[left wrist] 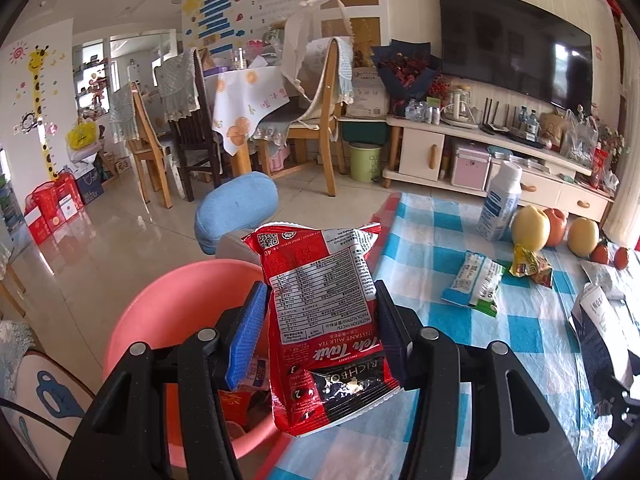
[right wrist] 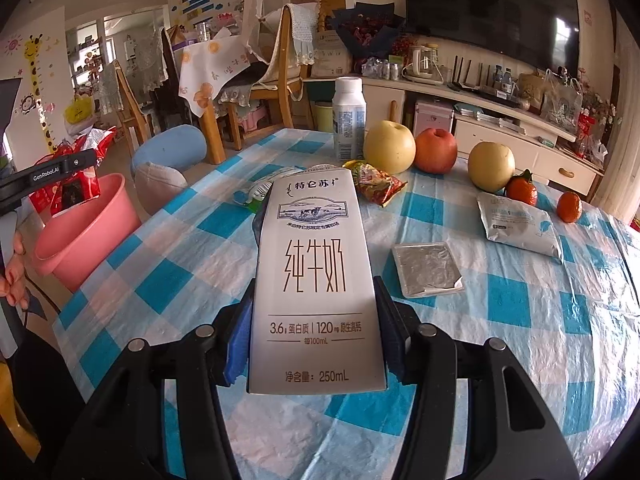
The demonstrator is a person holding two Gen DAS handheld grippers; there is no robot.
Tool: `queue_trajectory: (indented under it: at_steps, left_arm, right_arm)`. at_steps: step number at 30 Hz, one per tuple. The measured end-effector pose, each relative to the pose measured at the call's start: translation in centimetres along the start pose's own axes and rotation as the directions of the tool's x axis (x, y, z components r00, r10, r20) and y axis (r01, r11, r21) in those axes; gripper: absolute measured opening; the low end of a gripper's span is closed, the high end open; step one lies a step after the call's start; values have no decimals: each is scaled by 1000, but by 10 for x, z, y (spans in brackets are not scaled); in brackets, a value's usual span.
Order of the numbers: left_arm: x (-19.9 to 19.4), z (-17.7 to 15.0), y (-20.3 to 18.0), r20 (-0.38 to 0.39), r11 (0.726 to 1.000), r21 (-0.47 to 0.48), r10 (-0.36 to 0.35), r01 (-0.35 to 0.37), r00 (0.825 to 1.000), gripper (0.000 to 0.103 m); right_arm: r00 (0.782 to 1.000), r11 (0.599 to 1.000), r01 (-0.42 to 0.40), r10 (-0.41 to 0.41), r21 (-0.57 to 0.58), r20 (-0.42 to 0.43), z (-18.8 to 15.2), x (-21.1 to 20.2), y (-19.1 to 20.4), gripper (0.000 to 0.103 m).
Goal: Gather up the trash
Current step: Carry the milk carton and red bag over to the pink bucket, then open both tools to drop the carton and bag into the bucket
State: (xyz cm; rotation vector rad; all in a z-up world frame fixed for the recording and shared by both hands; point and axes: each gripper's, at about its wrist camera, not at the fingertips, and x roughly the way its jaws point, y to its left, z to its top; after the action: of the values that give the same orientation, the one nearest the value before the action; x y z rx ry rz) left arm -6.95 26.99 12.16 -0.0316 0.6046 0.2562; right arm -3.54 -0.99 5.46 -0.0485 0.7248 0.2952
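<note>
Meanwhile, left gripper (left wrist: pixel 320 322) jaws clamped on red packet (left wrist: pixel 326 320) above pink basin (left wrist: pixel 168 300) rim — right gripper (right wrist: pixel 314 326) jaws on milk carton (right wrist: pixel 314 280).

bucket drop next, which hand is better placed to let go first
Left. The left gripper holds the red packet beside the pink bucket at the table edge. The right gripper holds the milk carton over mid-table, with the bucket off to its left.

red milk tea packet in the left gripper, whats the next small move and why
Probably open the left gripper to drop the red foil milk tea packet. The right wrist view shows it held over the pink plastic bucket beside the table, so it would likely fall inside.
</note>
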Motion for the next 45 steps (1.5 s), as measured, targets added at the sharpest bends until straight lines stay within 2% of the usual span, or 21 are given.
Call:
queue_trajectory:
  at_steps: [10,20,34,45]
  left_arm:
    - [2,6,42,3,996,-76,51,-51,999,54]
    - [9,7,82,-17,985,-144,95,-96,995,54]
    - [26,4,123,-59,966,-220,125,-135,990,54]
    - [41,-4,153,-112,944,-283,144,-171,983,54]
  right_arm:
    - [998,997,-58,58,-54,-11,14,9,49,55]
    - [993,980,-121,120,-156,-17,43,24,109,55]
    - [977,927,-210,208,-310,-39,78,51,202,55]
    - [963,887,-270,256,-375,-87,93,86,269,55]
